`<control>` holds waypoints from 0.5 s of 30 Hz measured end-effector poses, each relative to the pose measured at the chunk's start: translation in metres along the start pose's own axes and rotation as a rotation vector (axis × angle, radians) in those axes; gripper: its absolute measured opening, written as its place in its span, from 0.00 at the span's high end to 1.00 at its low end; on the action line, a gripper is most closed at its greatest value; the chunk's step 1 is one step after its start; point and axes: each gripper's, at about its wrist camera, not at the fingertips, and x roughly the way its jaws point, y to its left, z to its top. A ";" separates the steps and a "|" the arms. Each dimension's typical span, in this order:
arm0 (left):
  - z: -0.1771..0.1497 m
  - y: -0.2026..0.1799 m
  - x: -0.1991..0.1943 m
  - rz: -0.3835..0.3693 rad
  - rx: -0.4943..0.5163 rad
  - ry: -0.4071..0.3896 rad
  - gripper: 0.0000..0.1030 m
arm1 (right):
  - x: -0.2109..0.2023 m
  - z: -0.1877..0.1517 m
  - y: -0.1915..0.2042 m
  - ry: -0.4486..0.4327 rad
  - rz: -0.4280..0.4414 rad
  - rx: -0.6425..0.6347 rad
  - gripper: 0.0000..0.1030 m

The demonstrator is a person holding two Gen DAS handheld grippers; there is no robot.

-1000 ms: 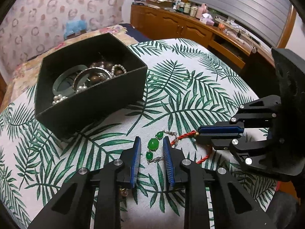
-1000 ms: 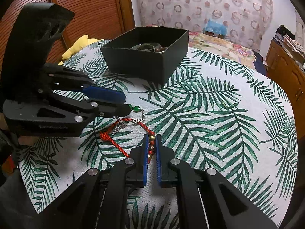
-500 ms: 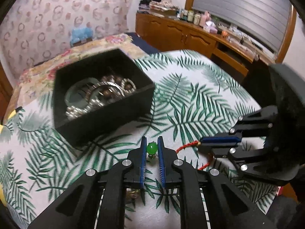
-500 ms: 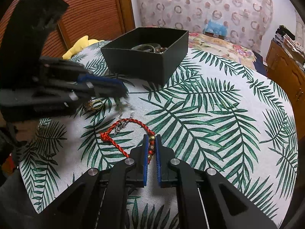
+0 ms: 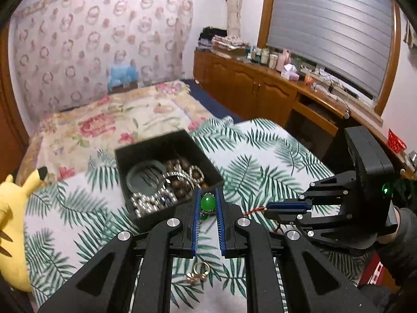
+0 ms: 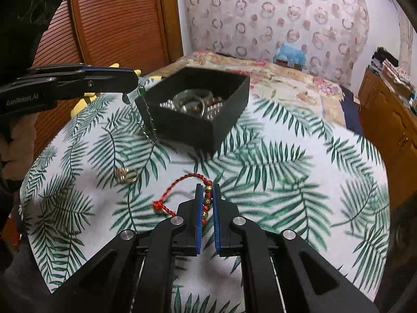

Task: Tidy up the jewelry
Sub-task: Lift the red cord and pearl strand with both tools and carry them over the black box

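My left gripper (image 5: pixel 207 195) is shut on a green-stone bracelet (image 5: pixel 207 203) and holds it in the air just short of the black jewelry box (image 5: pixel 166 156); its chain dangles beside the box (image 6: pixel 146 120). The box (image 6: pixel 229 114) holds a jade bangle, pearls and wooden beads. My right gripper (image 6: pixel 207 190) is shut on the gold and red beads of a red cord bracelet (image 6: pixel 179 185), low over the tablecloth. A gold ring (image 6: pixel 126 175) lies on the cloth; it also shows in the left wrist view (image 5: pixel 200 270).
The round table has a palm-leaf cloth (image 6: pixel 286 156). A yellow plush toy (image 5: pixel 13 221) sits at its left edge. A bed with a floral cover (image 5: pixel 117 120) lies behind, and wooden cabinets (image 5: pixel 247 88) stand to the right.
My left gripper closed on the green-stone bracelet, lifted it off the cloth and carried it up toward the box. My right gripper has stayed shut on the red cord bracelet.
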 end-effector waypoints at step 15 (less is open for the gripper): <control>0.034 0.034 0.002 0.085 -0.018 -0.051 0.90 | -0.031 0.067 -0.010 -0.147 -0.028 -0.066 0.92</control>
